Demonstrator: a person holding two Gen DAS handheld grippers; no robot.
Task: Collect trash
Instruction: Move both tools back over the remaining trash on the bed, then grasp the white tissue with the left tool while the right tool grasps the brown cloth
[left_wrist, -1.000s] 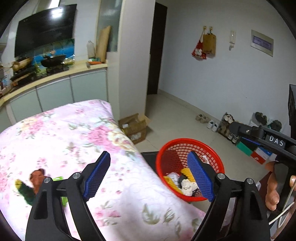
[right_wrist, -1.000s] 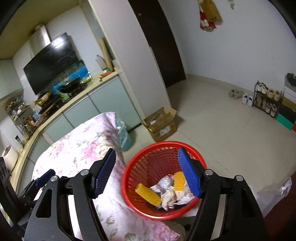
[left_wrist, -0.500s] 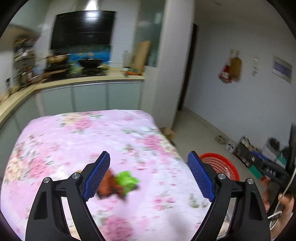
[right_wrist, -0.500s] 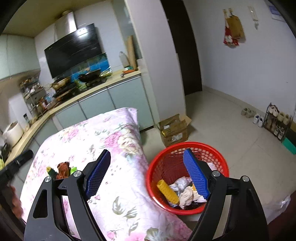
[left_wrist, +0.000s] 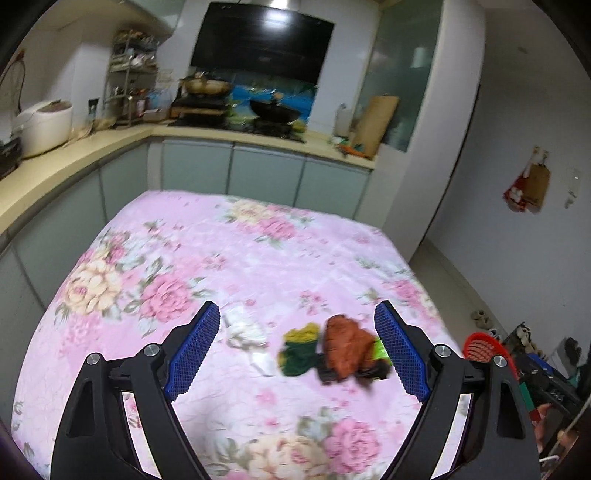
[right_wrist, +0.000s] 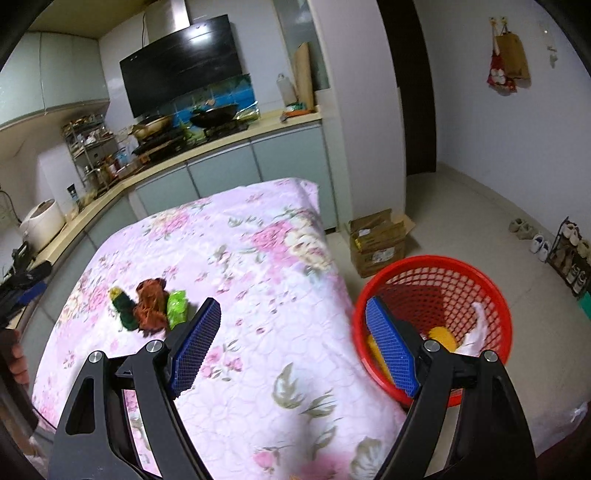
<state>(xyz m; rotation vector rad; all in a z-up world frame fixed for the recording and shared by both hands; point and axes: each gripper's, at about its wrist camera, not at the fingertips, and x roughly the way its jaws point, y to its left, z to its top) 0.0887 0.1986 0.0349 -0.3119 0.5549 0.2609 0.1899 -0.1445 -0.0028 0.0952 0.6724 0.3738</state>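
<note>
On the pink floral cloth (left_wrist: 258, 240) lies a small heap of trash: a white crumpled paper (left_wrist: 245, 330), a green and yellow piece (left_wrist: 300, 352), an orange-brown crumpled piece (left_wrist: 345, 350) and a bright green wrapper (left_wrist: 380, 350). My left gripper (left_wrist: 298, 310) hovers just short of the heap, open, nothing between its blue pads. My right gripper (right_wrist: 291, 306) is open and empty over the cloth's right part, between the heap (right_wrist: 149, 304) and the red mesh basket (right_wrist: 436, 260). The basket stands low beside the table and holds yellow pieces (right_wrist: 443, 338) and white paper (right_wrist: 478, 328).
A kitchen counter with a stove and pans (left_wrist: 273, 110) runs behind and left of the table. A cardboard box (right_wrist: 380, 240) sits on the floor past the basket. Shoes and a rack (right_wrist: 569, 251) line the right wall. A hand (right_wrist: 16, 360) shows at the left edge.
The left view has swung from the basket across to the table, and the trash heap now lies in front of its fingers. The right view has turned left toward the table and its jaws have widened slightly.
</note>
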